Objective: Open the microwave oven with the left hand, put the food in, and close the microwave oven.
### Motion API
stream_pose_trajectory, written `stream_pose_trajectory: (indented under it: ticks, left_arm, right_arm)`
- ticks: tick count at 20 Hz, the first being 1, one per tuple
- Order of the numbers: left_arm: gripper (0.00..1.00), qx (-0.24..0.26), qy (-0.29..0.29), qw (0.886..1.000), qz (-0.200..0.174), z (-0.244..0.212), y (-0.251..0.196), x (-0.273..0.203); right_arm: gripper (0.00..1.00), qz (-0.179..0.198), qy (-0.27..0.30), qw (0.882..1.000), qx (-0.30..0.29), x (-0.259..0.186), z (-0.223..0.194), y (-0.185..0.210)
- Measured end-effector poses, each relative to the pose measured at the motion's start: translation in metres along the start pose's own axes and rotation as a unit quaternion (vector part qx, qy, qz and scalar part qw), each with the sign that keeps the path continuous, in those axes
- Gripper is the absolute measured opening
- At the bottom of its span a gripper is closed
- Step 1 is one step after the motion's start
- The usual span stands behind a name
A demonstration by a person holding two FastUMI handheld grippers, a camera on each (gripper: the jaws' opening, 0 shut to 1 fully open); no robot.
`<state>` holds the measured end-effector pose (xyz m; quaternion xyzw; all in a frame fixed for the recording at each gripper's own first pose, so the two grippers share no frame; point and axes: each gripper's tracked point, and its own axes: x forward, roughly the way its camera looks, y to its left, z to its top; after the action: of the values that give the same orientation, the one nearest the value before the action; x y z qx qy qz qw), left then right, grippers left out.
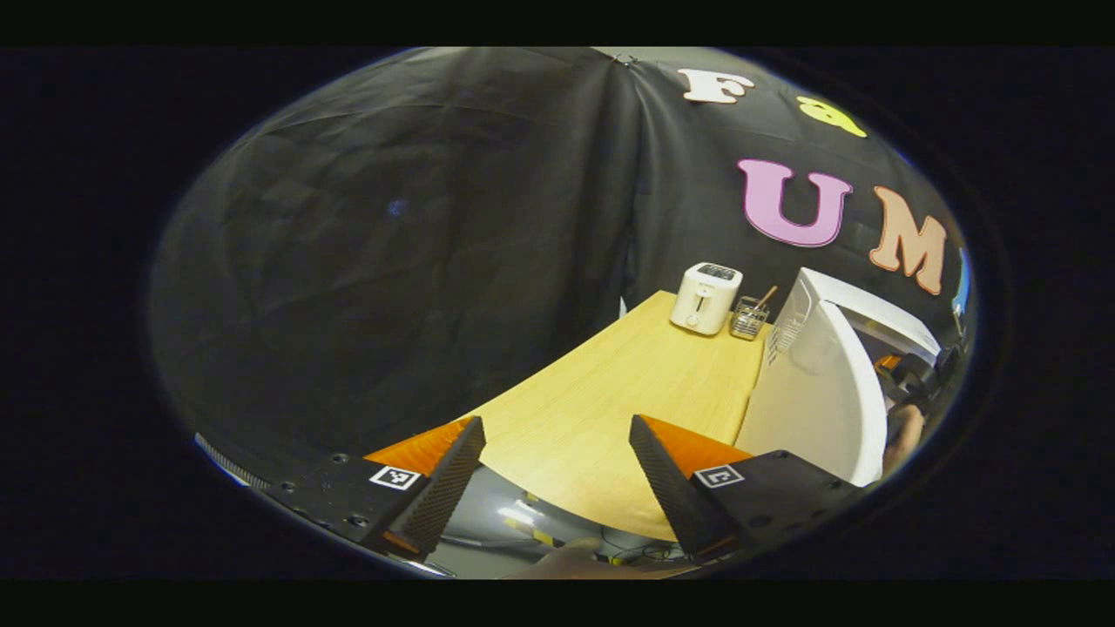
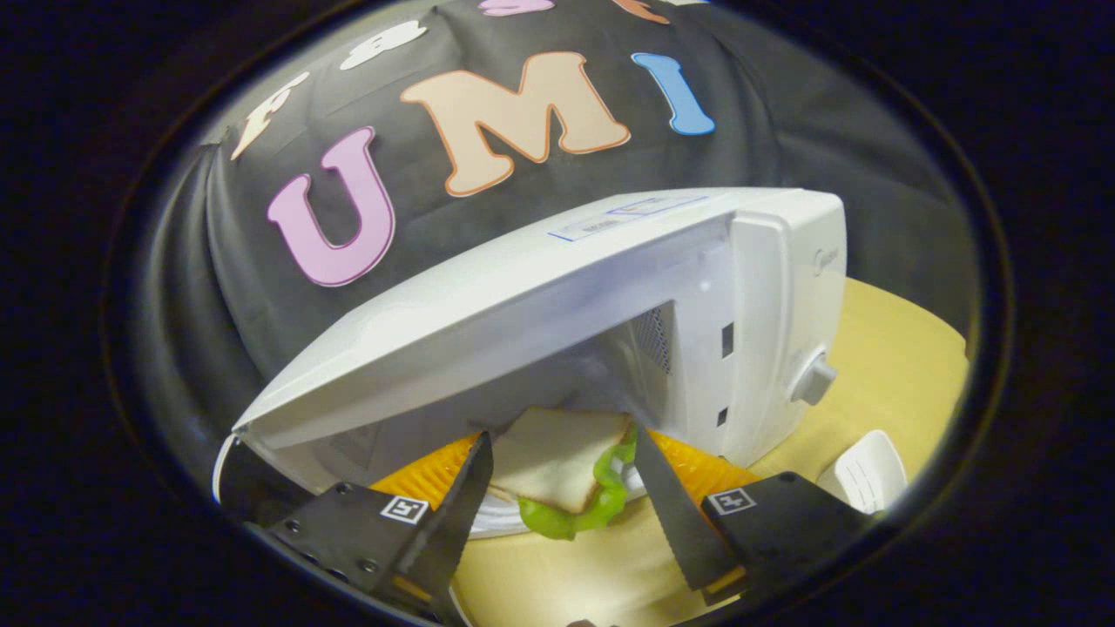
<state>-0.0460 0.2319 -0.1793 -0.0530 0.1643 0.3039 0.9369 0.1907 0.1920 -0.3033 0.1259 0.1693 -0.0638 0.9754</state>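
Seemingly, sandwich point(image 2: 557, 457) sits between right gripper point(image 2: 557, 488) fingers, at microwave point(image 2: 610, 287).

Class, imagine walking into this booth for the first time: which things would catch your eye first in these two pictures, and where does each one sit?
First, the white microwave oven with its door open, standing on the pale wooden table, with a triangular sandwich with green lettuce at its mouth between the right gripper's spread fingers. In the left gripper view, a small white toaster and a wire holder stand at the table's far end, beyond the open, empty left gripper.
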Motion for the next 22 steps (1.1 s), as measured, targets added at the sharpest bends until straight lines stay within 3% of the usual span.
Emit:
stream_pose_trajectory:
  ticks: [6, 7, 9, 10, 11, 12, 14, 15, 16, 18, 19, 20, 21, 22]
  left_arm:
    - [0.98, 0.009, 0.01, 0.999, -0.033, -0.004, -0.017, 0.008]
    - [0.95, 0.01, 0.015, 0.999, -0.042, -0.006, -0.021, 0.009]
    - [0.9, 0.01, 0.022, 0.998, -0.059, -0.008, -0.03, 0.012]
    - [0.88, 0.015, 0.023, 0.997, -0.067, -0.009, -0.035, 0.013]
    - [0.85, 0.023, 0.023, 0.997, -0.075, -0.008, -0.039, 0.015]
    - [0.82, 0.032, 0.023, 0.996, -0.081, -0.008, -0.043, 0.016]
    - [0.68, 0.049, 0.025, 0.994, -0.094, -0.01, -0.052, 0.018]
    - [0.52, 0.057, 0.028, 0.993, -0.099, -0.011, -0.055, 0.017]
    - [0.35, 0.065, 0.031, 0.992, -0.107, -0.013, -0.059, 0.018]
    - [0.07, 0.08, 0.038, 0.989, -0.117, -0.018, -0.065, 0.019]
    - [0.05, 0.084, 0.047, 0.988, -0.12, -0.023, -0.065, 0.018]
    - [0.03, 0.084, 0.054, 0.986, -0.132, -0.025, -0.07, 0.016]
    - [0.0, 0.087, 0.058, 0.984, -0.142, -0.026, -0.075, 0.014]
    - [0.0, 0.094, 0.056, 0.983, -0.15, -0.025, -0.077, 0.014]
  right_arm:
    - [0.99, 0.046, -0.008, 0.998, -0.037, -0.083, 0.006, 0.005]
    - [0.91, 0.048, -0.012, 0.998, -0.042, -0.096, 0.009, 0.003]
    - [0.9, 0.048, -0.005, 0.997, -0.055, -0.113, 0.004, -0.005]
    - [0.99, 0.049, 0.001, 0.997, -0.062, -0.122, 0.0, -0.008]
    - [0.99, 0.049, 0.006, 0.997, -0.066, -0.13, -0.002, -0.012]
    - [0.91, 0.049, 0.012, 0.997, -0.067, -0.139, -0.004, -0.016]
    - [0.91, 0.044, 0.015, 0.997, -0.068, -0.159, -0.005, -0.026]
    - [0.99, 0.044, 0.017, 0.997, -0.066, -0.166, -0.006, -0.029]
    - [0.91, 0.043, 0.019, 0.997, -0.064, -0.172, -0.006, -0.033]
    - [0.91, 0.039, 0.022, 0.997, -0.064, -0.183, -0.009, -0.041]
    - [0.99, 0.038, 0.022, 0.997, -0.067, -0.19, -0.009, -0.044]
    - [0.99, 0.038, 0.022, 0.996, -0.072, -0.197, -0.01, -0.045]
    - [0.91, 0.039, 0.023, 0.996, -0.078, -0.203, -0.011, -0.047]
    - [0.91, 0.041, 0.024, 0.995, -0.086, -0.208, -0.013, -0.049]
